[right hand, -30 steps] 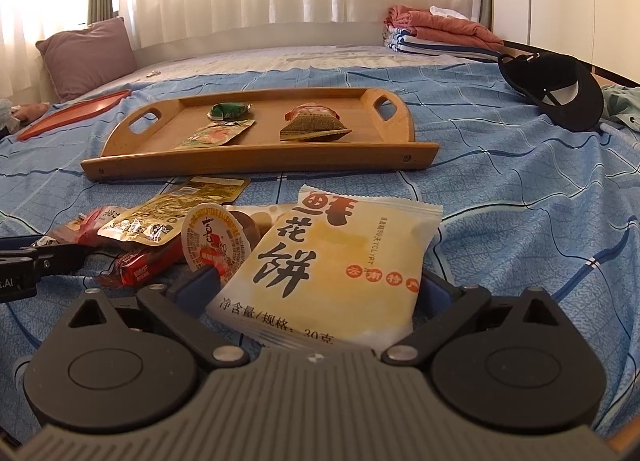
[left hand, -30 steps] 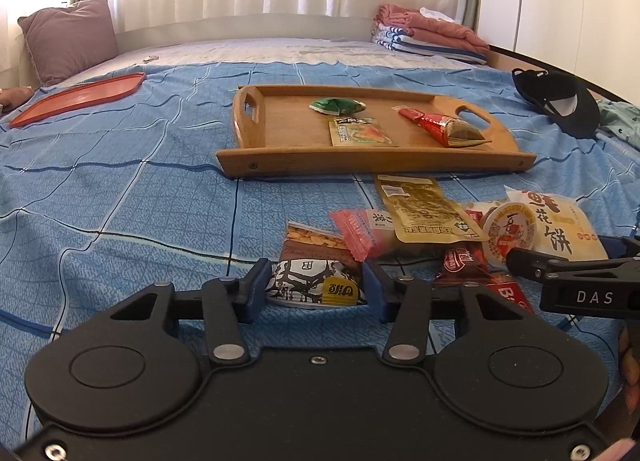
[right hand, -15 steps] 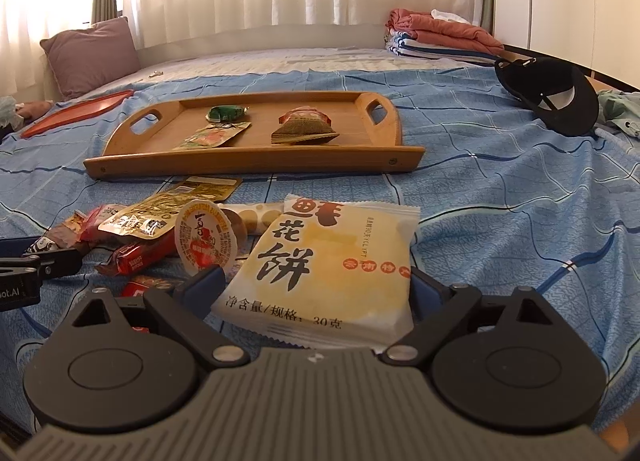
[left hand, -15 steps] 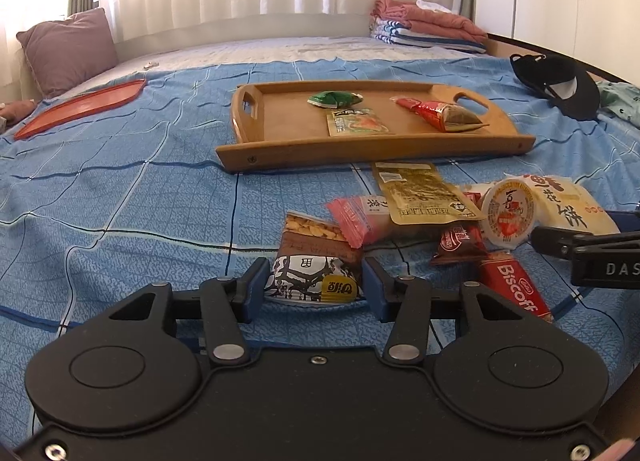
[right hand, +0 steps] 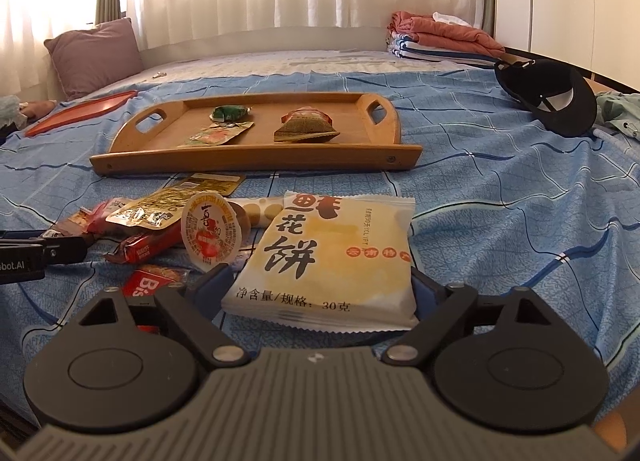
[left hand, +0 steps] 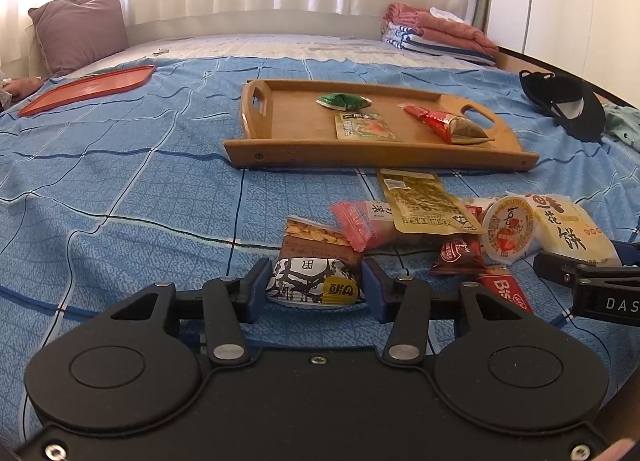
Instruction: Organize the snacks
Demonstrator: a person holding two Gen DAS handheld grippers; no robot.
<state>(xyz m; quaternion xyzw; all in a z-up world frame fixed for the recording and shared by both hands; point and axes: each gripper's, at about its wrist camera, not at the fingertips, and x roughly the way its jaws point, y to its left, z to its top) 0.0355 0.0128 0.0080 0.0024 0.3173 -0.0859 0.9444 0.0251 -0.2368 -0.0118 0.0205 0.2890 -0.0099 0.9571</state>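
A pile of snack packets lies on the blue bedsheet in front of a wooden tray (left hand: 248,151) (right hand: 256,159) that holds three snacks. My left gripper (left hand: 316,287) is shut on a brown and white peanut packet (left hand: 314,281) at the pile's left end. My right gripper (right hand: 320,289) is shut on a yellow cake packet (right hand: 336,257) (left hand: 572,229) at the pile's right end. A jelly cup (right hand: 210,231) (left hand: 508,229), a gold pouch (left hand: 424,201), a pink packet (left hand: 360,217) and red biscuit bars (left hand: 506,291) lie between them.
A red tray (left hand: 88,87) lies far left by a purple pillow (left hand: 80,31). A black cap (right hand: 548,99) sits at the right. Folded blankets (left hand: 436,37) are stacked at the back right. Curtains hang behind the bed.
Both grippers have risen slightly with their packets; the view has tilted so the tray and pile sit lower in frame. The grips have not changed.
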